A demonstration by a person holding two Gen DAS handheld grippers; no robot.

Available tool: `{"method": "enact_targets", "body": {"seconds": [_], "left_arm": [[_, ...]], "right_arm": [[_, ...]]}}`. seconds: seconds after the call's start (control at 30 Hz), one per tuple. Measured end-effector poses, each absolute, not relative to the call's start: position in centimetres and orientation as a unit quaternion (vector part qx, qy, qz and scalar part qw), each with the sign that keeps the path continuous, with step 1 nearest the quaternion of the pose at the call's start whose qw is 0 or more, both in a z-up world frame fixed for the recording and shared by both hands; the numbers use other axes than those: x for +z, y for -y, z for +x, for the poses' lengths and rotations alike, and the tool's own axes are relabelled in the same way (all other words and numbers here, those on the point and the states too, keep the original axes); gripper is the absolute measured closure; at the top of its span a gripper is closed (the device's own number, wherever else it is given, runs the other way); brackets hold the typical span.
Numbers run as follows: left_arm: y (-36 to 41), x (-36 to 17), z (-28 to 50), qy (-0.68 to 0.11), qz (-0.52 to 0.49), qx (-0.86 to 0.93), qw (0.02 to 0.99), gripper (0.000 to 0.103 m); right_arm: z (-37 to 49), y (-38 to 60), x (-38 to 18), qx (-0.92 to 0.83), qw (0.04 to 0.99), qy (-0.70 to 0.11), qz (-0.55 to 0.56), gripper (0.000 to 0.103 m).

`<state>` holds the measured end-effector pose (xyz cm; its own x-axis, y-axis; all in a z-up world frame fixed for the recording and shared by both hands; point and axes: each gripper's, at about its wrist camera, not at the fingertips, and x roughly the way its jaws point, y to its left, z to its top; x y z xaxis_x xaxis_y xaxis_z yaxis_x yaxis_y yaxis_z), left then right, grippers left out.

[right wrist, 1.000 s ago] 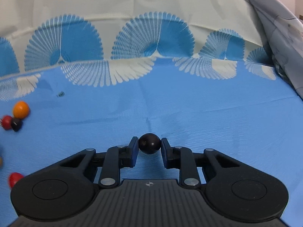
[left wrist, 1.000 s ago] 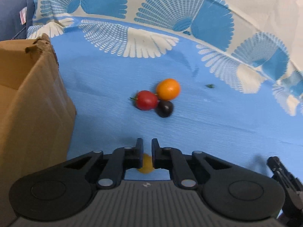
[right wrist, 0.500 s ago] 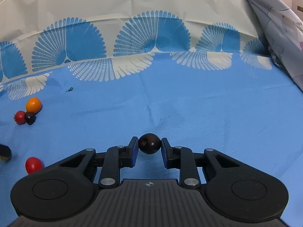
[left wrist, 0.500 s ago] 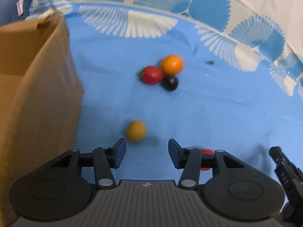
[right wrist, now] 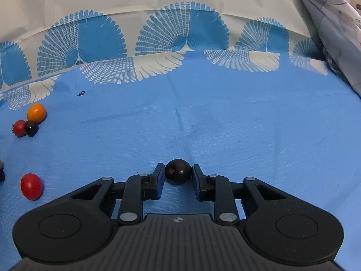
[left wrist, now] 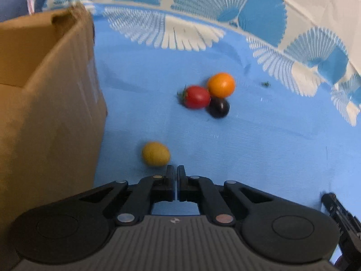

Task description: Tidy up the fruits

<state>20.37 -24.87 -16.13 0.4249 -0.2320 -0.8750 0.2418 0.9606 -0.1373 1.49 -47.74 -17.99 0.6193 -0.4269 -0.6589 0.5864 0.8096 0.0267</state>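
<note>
A dark fruit (right wrist: 178, 172) was pinched in the right claw (right wrist: 177, 175) above the worktop (right wrist: 225, 124), while the left claw (left wrist: 175, 176) was pressed together empty beside a yellow fruit (left wrist: 155, 154) near the box (left wrist: 45, 113), so sorting seemed underway and a placement was judged next.

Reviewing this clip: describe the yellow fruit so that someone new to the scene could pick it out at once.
Start at the cardboard box on the left of the blue cloth. The yellow fruit lies alone beside its lower wall, just ahead of the shut left gripper. The other fruits are red, orange or dark.
</note>
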Motion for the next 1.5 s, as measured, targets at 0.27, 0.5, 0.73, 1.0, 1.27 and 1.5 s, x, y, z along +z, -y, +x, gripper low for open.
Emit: {"method": "enact_targets", "body": {"seconds": [0.27, 0.5, 0.73, 1.0, 1.27, 1.5], "left_arm": [[24.8, -16.1, 20.6, -0.515, -0.012, -0.122, 0.849, 0.083], [25.1, -17.0, 22.0, -0.515, -0.036, -0.058, 0.854, 0.043], [25.2, -17.6, 25.1, -0.534, -0.124, 0.022, 0.836, 0.061], [26.1, -16.5, 25.1, -0.540, -0.068, -0.080, 0.835, 0.102], [29.2, -13.9, 27.8, -0.599, 0.026, -0.152, 0.786, 0.019], [35.3, -13.8, 26.9, -0.534, 0.385, -0.227, 0.717, 0.011]], "right_arm": [[1.5, 47.9, -18.0, -0.284, 0.893, -0.326, 0.124, 0.075], [1.7, 48.0, -18.2, -0.282, 0.895, -0.321, 0.124, 0.073], [1.7, 48.4, -18.3, -0.276, 0.898, -0.315, 0.133, 0.073], [1.1, 48.9, -18.5, -0.272, 0.902, -0.296, 0.157, 0.074], [0.8, 49.5, -18.6, -0.263, 0.906, -0.285, 0.170, 0.074], [0.7, 49.7, -18.7, -0.262, 0.906, -0.278, 0.180, 0.074]]}}
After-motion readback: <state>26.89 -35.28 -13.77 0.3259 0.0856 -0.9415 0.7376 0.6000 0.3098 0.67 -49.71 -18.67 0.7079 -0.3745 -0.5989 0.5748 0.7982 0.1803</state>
